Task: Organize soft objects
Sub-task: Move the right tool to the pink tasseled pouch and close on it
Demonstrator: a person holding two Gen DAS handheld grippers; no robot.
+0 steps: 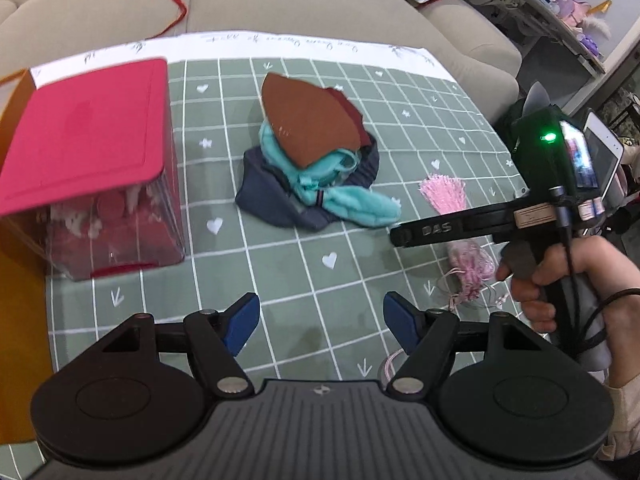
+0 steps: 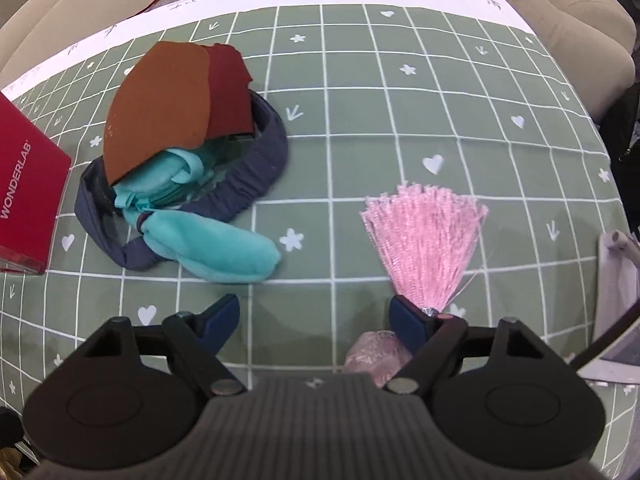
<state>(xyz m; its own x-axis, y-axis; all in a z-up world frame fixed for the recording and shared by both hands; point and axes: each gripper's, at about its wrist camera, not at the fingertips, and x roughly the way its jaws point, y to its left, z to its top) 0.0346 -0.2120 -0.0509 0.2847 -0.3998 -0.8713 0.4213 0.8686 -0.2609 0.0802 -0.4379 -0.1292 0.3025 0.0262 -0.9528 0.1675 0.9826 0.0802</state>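
A green grid-patterned cloth (image 2: 360, 120) covers the work surface, with a beige sofa (image 1: 280, 4) beyond its far edge. The left gripper (image 1: 320, 322) hangs open over bare cloth; nothing lies between its jaws. The pile of headbands and felt pieces (image 1: 312, 152) lies far of it, with a red-lidded clear box (image 1: 88, 168) to the pile's left. The right gripper (image 2: 316, 322) is open; the pink tassel (image 2: 428, 240) fans out far-right, its knotted end just beside the right fingertip (image 2: 406, 324).
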